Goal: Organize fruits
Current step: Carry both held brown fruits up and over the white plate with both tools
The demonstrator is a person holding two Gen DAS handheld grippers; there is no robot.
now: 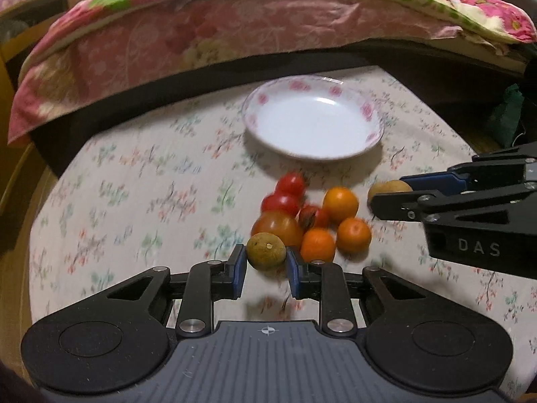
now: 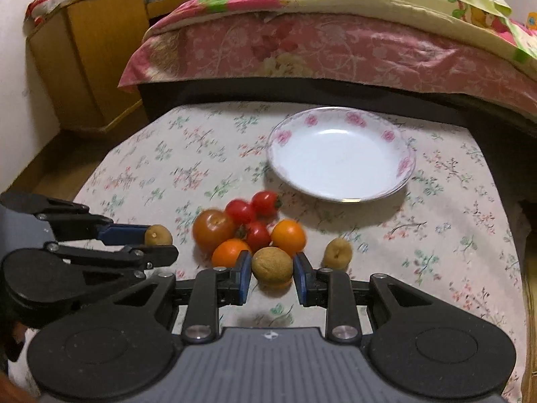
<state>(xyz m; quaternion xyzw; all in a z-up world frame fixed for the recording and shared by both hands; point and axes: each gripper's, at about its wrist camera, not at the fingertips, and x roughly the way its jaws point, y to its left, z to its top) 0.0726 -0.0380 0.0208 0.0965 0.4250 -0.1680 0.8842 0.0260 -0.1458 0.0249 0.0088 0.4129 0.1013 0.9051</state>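
A white plate with pink flowers (image 1: 312, 95) (image 2: 340, 117) stands empty at the far side of the table. A cluster of red tomatoes (image 1: 290, 184), a large orange-red tomato (image 2: 213, 228) and oranges (image 1: 340, 203) (image 2: 288, 236) lies in front of it. My left gripper (image 1: 266, 263) (image 2: 157, 243) holds a greenish-brown round fruit (image 1: 266, 251) (image 2: 157, 235) between its blue pads. My right gripper (image 2: 272, 268) (image 1: 391, 191) holds a tan-brown round fruit (image 2: 272, 263) (image 1: 389, 188). Another small tan fruit (image 2: 337, 252) lies just right of it.
The table carries a flowered cloth (image 1: 134, 201) (image 2: 453, 235). A bed with pink floral covers (image 1: 201, 33) (image 2: 335, 43) runs behind the table. A wooden cabinet (image 2: 94, 60) stands at the back left.
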